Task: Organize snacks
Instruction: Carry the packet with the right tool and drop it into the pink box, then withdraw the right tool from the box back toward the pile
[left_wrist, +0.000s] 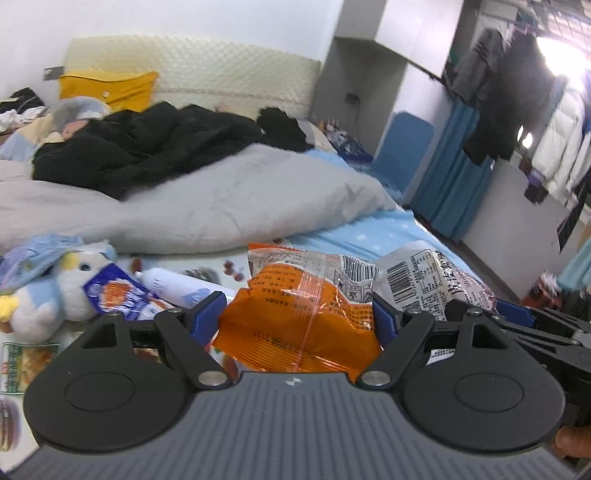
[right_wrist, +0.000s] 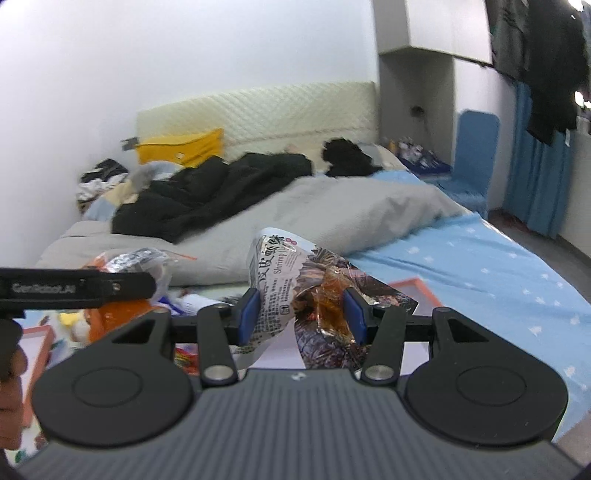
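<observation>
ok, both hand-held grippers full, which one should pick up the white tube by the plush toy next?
Left, probably, once it drops its orange packet. The white tube and plush toy lie just off the left hand-held gripper. The right hand-held gripper, clamping the shrimp snack bag, sits farther over.

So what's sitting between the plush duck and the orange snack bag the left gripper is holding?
In the left wrist view, a blue-and-orange packet and a white tube lie between the plush duck and the orange snack bag.

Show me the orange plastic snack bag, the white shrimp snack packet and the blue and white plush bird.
orange plastic snack bag (left_wrist: 295, 314), left wrist view, middle of its back panel.
white shrimp snack packet (right_wrist: 275, 291), right wrist view, printed white side.
blue and white plush bird (left_wrist: 64, 288), left wrist view, its chest.
</observation>
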